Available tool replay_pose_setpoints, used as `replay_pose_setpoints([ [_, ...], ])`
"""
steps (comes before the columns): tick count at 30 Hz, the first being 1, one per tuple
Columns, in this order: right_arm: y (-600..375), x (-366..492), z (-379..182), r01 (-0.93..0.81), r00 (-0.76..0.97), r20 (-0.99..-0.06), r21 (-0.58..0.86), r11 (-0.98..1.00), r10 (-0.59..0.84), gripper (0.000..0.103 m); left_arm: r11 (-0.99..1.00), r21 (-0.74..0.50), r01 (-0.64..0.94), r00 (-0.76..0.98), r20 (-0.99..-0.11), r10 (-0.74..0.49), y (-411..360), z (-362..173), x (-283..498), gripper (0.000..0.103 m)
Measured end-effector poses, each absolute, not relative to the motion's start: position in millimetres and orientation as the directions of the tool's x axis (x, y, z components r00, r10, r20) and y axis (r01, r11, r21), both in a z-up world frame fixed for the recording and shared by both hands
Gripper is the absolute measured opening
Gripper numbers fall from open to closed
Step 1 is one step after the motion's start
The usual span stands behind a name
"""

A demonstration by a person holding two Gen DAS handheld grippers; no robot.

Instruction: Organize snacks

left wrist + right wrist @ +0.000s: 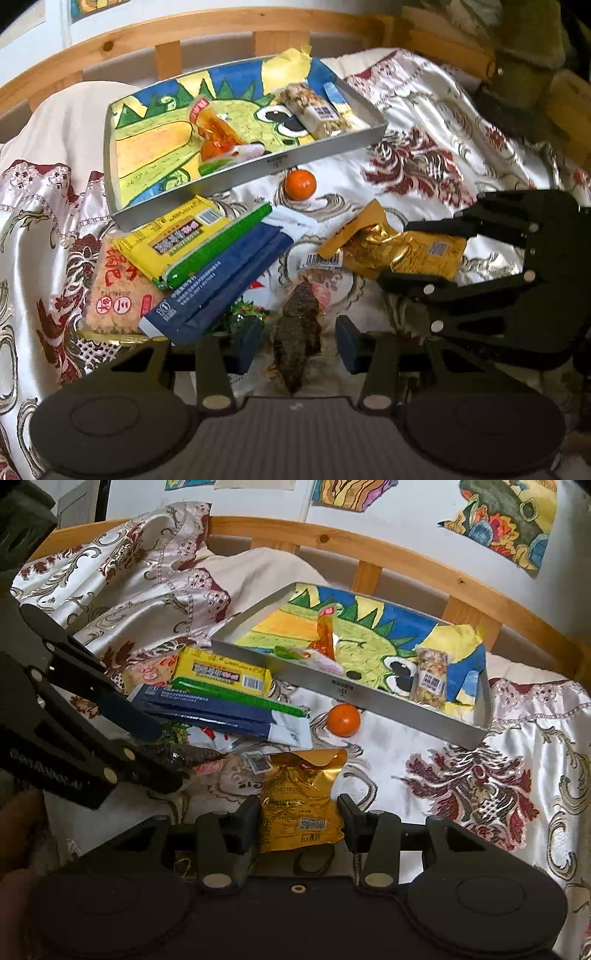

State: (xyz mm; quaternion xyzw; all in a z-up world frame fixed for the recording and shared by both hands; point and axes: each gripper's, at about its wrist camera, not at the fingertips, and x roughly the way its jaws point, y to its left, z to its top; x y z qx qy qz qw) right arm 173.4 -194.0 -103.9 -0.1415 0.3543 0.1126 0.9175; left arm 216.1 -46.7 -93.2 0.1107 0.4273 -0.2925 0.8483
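Currently two pickups are in hand at once. The gold pouch (301,805) lies flat on the cloth (480,812), and the right gripper (301,821) stands released, one finger on each side of the pouch's near end, apparently not yet clamping. The left gripper (295,341) is likewise released, its fingers straddling a dark dried snack (297,332) in a clear wrapper; no squeeze is visible.

Next move, as judged: close each claw on its item, lift, and carry it to the tray (388,701). The thin pouch probably needs a grip low against the cloth.

The tray sits beyond, lined with a dragon drawing and holding an orange packet (218,129) and a nut bar (317,107). An orange (343,720) rests just beside its front wall. To the left lies a pile: yellow pack (177,236), green stick (221,243), blue box (218,288), cracker pack (114,291).

Underneath is a patterned satin cloth; a wooden rail (406,557) curves behind, with drawings (509,517) on the wall
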Motion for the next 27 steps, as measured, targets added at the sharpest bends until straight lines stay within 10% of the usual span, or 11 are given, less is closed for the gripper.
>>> replay_pose_setpoints([
  [27,-195.6,164.9,-92.3,-0.244,0.828,-0.557,-0.253,0.936,0.065,0.047,0.873,-0.091,0.48,0.612,-0.678,-0.408,-37.0,-74.1,216.7,0.049],
])
